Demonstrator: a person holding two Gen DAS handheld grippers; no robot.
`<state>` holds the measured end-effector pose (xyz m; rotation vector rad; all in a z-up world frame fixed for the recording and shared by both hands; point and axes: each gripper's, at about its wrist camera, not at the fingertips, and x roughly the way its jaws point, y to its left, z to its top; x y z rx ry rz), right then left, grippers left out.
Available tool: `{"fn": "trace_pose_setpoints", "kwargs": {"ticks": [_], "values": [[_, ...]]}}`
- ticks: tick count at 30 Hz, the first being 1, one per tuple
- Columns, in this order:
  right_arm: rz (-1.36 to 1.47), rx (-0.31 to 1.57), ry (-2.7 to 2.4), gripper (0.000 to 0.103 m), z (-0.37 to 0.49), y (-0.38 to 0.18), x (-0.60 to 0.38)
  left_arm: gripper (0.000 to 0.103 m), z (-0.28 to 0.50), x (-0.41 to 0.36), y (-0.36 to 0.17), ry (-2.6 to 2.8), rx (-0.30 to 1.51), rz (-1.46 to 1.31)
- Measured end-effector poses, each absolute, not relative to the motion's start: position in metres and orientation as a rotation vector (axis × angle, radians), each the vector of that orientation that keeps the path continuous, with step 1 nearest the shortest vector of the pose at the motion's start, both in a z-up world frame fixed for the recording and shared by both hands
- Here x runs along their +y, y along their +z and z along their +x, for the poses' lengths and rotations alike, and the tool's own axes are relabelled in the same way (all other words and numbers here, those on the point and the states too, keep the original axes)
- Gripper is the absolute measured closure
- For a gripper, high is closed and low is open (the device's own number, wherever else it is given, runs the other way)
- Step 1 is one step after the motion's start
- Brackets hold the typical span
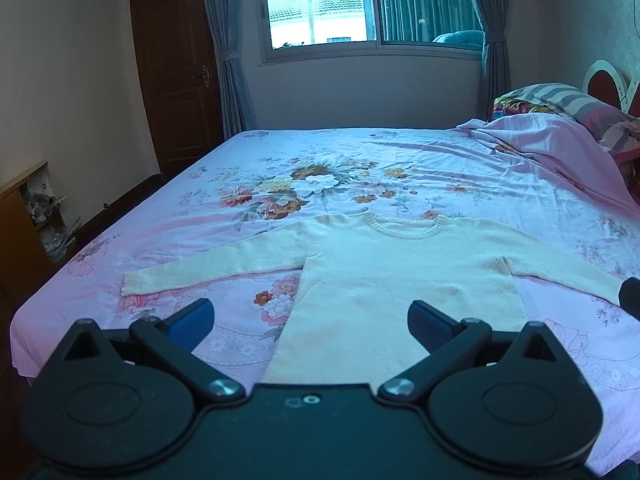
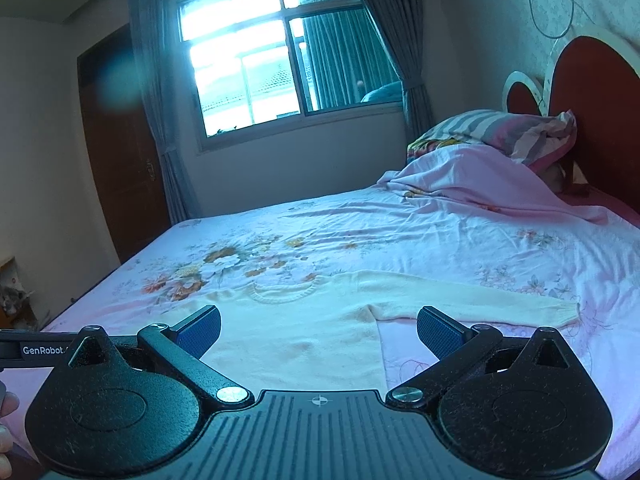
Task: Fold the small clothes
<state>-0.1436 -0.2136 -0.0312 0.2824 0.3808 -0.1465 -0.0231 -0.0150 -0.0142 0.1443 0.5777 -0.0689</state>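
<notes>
Lying flat on the near half of the bed (image 1: 360, 152), a cream knitted sweater (image 1: 400, 280) is spread front-up over a pink floral sheet (image 1: 224, 280), its ribbed round neckline toward the window (image 1: 320, 4) and its hem toward the cameras. Both sleeves extend sideways, slightly angled toward the viewer; the left cuff (image 1: 132, 284) shows in the left wrist view, the right cuff (image 2: 568, 310) in the right wrist view. Faint yellowish stains mark the body of the garment, and the fabric is smooth, with no fold made.

Only one container-like item appears: a low wooden shelf unit (image 1: 24, 216) beside the bed at far left, holding pale cluttered objects too small to identify.

The left gripper (image 1: 310, 320) hovers above the lower body of the sweater with its jaws spread wide, nothing between them, and clear of the cloth. The right gripper (image 2: 318, 324) hovers over the right side of the garment near the underarm, its jaws likewise wide apart and empty. Part of the left tool's body, lettered "GenRobot", and fingertips (image 2: 6, 404) of a person show at the left edge of the right wrist view.

A rumpled pink blanket (image 2: 480, 176) and striped pillow (image 2: 500, 128) lie against the red headboard (image 2: 592, 100), well apart from the sweater. Grey curtains (image 1: 228, 40) frame the window; a brown door (image 1: 176, 60) stands at left.
</notes>
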Motion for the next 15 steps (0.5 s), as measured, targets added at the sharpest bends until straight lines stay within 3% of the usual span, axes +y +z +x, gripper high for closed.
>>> {"fn": "trace_pose_setpoints", "kwargs": {"ticks": [15], "values": [[0.290,0.384,-0.144,0.000,-0.1409,-0.0343,-0.2152,0.001,-0.0211,-0.0187,-0.0133,-0.076,0.581,0.145]]}}
